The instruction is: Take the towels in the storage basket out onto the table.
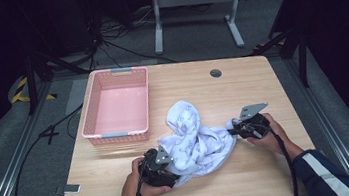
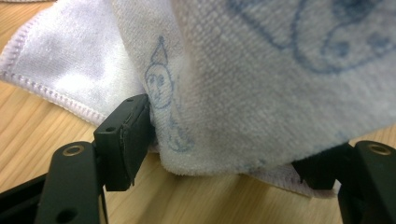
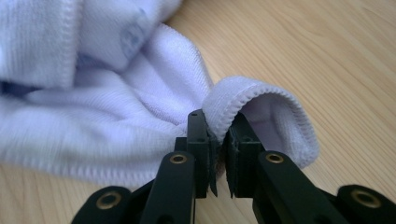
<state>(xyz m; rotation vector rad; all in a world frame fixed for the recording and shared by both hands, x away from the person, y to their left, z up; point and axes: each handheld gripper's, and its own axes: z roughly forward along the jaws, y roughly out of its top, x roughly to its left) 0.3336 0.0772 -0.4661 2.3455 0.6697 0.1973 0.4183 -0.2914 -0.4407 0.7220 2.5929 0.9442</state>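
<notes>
Grasp step: right gripper fingers pinch the hemmed edge of the white towel crumpled mid-worktop, left gripper fingers open around a fold; next, probably close left, then lift and spread.

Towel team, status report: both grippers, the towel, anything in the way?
Right gripper shut on towel hem. Left gripper open, towel fold between jaws. Pink basket stands apart.
</notes>
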